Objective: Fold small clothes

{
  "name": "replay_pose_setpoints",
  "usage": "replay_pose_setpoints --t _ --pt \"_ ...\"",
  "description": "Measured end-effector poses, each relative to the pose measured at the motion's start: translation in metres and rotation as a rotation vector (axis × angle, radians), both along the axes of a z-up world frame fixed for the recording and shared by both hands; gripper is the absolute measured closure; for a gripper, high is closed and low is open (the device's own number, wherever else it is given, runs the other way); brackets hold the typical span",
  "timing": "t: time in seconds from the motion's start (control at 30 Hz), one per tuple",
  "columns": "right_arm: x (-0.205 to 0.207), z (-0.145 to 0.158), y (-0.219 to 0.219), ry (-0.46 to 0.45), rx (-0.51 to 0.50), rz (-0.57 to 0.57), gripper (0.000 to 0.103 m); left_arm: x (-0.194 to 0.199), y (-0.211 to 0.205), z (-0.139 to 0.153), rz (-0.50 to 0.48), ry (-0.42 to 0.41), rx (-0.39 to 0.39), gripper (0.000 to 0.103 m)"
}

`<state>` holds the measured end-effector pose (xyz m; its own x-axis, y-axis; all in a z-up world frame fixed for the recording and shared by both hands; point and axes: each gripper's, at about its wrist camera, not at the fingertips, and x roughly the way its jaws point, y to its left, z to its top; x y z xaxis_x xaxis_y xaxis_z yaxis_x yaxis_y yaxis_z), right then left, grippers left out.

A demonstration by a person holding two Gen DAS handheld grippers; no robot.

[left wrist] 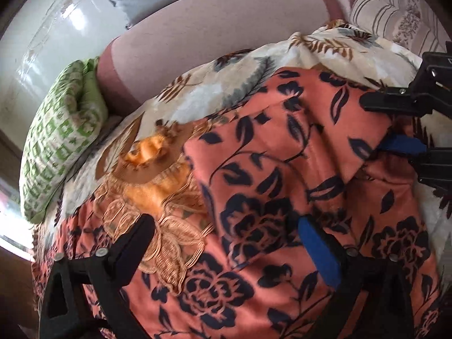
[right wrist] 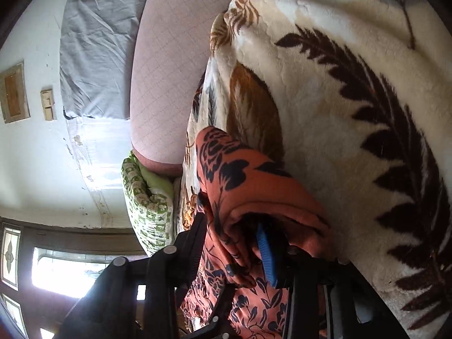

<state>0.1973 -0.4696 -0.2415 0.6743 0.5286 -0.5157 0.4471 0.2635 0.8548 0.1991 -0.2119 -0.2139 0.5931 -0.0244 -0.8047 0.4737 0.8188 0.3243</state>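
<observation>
Garment first: an orange cloth printed with dark flowers, spread over a leaf-patterned blanket on the bed, its lace trim lying at the near left. I judge it light, limp and a bit slippery, so it will sag and slide unless pinched at a doubled edge or corner. My right tongs are clamped on a bunched fold at its right edge (the blue pad is buried in cloth). My left tongs hang spread wide over the middle, holding nothing. I would take the lace hem with them. A green pillow sits well apart.
</observation>
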Motion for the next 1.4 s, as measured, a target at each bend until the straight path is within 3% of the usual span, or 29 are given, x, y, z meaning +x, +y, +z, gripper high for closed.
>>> replay_pose_setpoints --t 0.03,0.07,0.1,0.2,0.33,0.37,0.4,0.43,0.47,0.57,0.7,0.77,0.83,0.93,1.0,1.1,1.23,1.4 --pt "0.001 0.001 0.000 -0.007 -0.007 0.001 0.068 0.004 -0.002 -0.002 -0.005 0.026 -0.013 0.028" --pt "0.001 0.002 0.000 -0.013 -0.014 0.005 0.073 0.010 -0.003 -0.004 -0.011 0.073 -0.033 0.055" --pt "0.001 0.003 0.000 -0.015 -0.019 0.007 0.074 0.018 -0.003 -0.009 -0.009 0.142 -0.070 0.074" --pt "0.002 0.002 0.002 -0.009 -0.021 0.009 0.074 0.026 0.002 -0.007 0.027 0.199 -0.151 0.086" --pt "0.006 0.005 0.004 -0.012 -0.035 0.017 0.074 0.022 0.011 0.017 0.018 0.236 -0.275 0.084" --pt "0.006 0.005 0.004 -0.014 -0.032 0.014 0.074 0.022 0.012 0.021 0.022 0.248 -0.294 0.069" --pt "0.006 0.006 0.004 -0.014 -0.031 0.012 0.074 0.022 0.011 0.024 0.025 0.276 -0.313 0.035" --pt "0.007 0.006 0.005 -0.013 -0.032 0.012 0.074 0.022 0.009 0.026 0.034 0.297 -0.324 0.021" --pt "0.007 0.006 0.005 -0.012 -0.032 0.012 0.074 0.022 0.007 0.027 0.042 0.306 -0.342 0.015" --pt "0.007 0.004 0.003 -0.009 -0.026 0.013 0.074 0.018 -0.007 0.026 0.010 0.316 -0.364 0.015" --pt "0.005 0.003 -0.003 -0.014 -0.019 -0.003 0.074 0.024 -0.033 0.003 0.035 0.276 -0.181 0.015" --pt "0.005 0.002 -0.006 -0.015 -0.015 -0.011 0.074 0.026 -0.036 -0.011 0.035 0.279 -0.136 0.015" --pt "0.005 0.002 -0.007 -0.015 -0.014 -0.011 0.074 0.028 -0.035 -0.019 0.037 0.289 -0.145 0.016" --pt "0.007 0.002 -0.005 -0.016 -0.017 0.001 0.074 0.025 -0.034 -0.017 0.022 0.263 -0.154 0.034" --pt "0.008 0.003 -0.004 -0.021 -0.017 0.015 0.074 0.018 -0.034 -0.011 -0.005 0.226 -0.132 0.064" --pt "0.011 0.004 0.002 -0.020 -0.032 0.028 0.074 0.019 -0.023 -0.002 -0.007 0.229 -0.181 0.077" --pt "0.012 0.001 0.007 -0.006 -0.023 0.034 0.071 0.026 0.007 0.013 0.024 0.275 -0.319 0.079" --pt "0.017 0.007 0.018 -0.030 -0.048 0.042 0.071 0.023 0.037 0.029 0.034 0.297 -0.390 0.079"
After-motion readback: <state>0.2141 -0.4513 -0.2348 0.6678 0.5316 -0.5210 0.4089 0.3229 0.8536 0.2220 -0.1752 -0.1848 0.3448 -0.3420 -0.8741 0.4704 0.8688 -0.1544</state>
